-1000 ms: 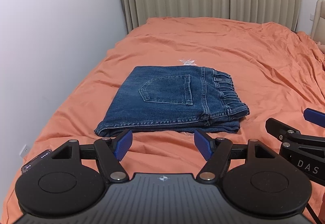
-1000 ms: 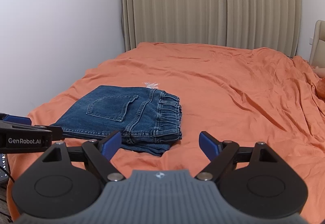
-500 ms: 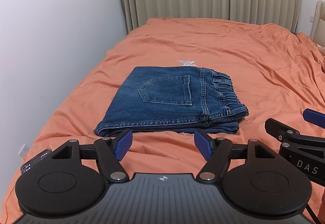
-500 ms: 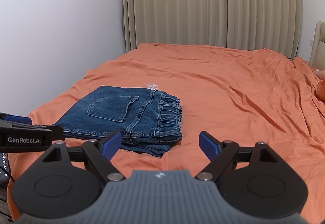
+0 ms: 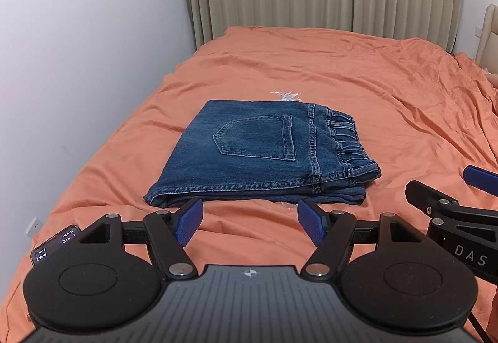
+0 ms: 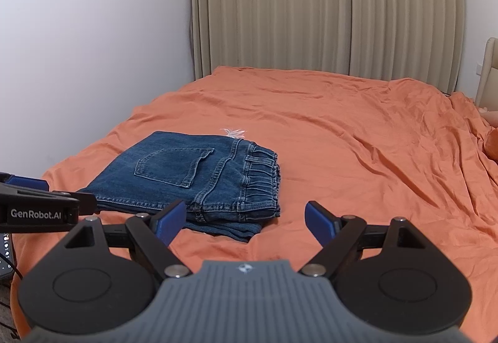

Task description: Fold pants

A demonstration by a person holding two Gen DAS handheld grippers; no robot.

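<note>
You look to be at the end of the task: the jeans point(image 5: 264, 156) lie as a compact folded stack on the bed point(image 5: 389, 94), and neither tool touches them.

Your left gripper point(image 5: 250, 220) hangs just short of the stack's near edge, jaws spread wide with nothing between the blue pads point(image 5: 190, 220). From it, the jeans sit straight ahead and close, the back pocket point(image 5: 258, 137) facing up.

The stack's longer side runs across your view, left to right. The smooth folded edge is at the left; the elastic waistband point(image 5: 348, 140) points right. A lower layer pokes out at the near right corner, so the stack is not perfectly square.

Your right gripper point(image 6: 244, 223) is likewise wide open and empty. From it, the jeans point(image 6: 199, 175) lie ahead and to the left, with the waistband end nearest the left pad point(image 6: 169, 220); bare sheet is dead ahead.

If you judge the fold good enough, the next move is only to draw both tools back. If you want it tidier, nudge that protruding layer in from the right without dragging the top layers.
</note>
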